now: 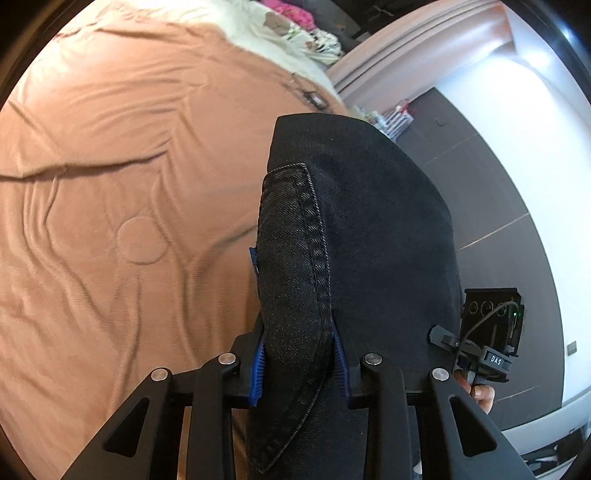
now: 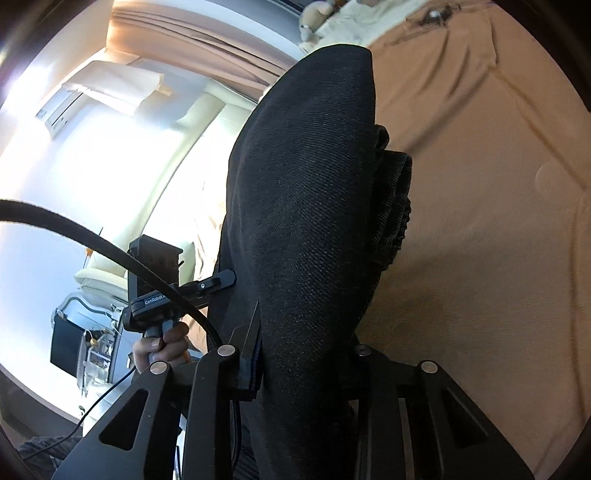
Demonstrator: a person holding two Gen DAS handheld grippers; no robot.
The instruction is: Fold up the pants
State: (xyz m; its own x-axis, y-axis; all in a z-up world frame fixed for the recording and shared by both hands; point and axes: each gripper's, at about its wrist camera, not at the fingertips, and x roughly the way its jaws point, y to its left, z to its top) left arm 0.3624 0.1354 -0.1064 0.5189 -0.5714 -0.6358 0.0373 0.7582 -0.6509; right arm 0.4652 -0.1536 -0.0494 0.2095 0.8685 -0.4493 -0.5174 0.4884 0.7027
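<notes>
Where the left wrist camera looks forward, the left gripper (image 1: 299,363) is pinching the pants (image 1: 354,229): dark denim fills the gap between its blue ribbed pads (image 1: 258,369), which press the cloth from both sides. A stitched seam and a pocket-shaped panel run up the held fold. The pants hang clear above a wrinkled orange-brown bed cover (image 1: 110,166), with a cream printed blanket (image 1: 280,33) at the far end of the bed. To the right, past the denim, the right gripper (image 1: 443,338) appears with a hand (image 1: 482,393) around its handle. A small label on that tool reads "DAS". Grey floor (image 1: 491,206) with pale joint lines lies beyond the bed edge.

From the right wrist camera, the right gripper (image 2: 299,365) is likewise clamped on the pants (image 2: 306,192); the black cloth passes between its fingers and hides the right-hand pad completely, while the left-hand pad sits flat against the fabric. A bunched, ribbed part of the garment shows at the right edge of the fold. The bed cover (image 2: 480,258) lies below and to the right. On the left, the left gripper (image 2: 225,278) is seen from the side, held by a hand (image 2: 162,349). Its housing carries the marking "GenRobot", the last characters unclear. A black cable (image 2: 110,245) arcs across this side.
</notes>
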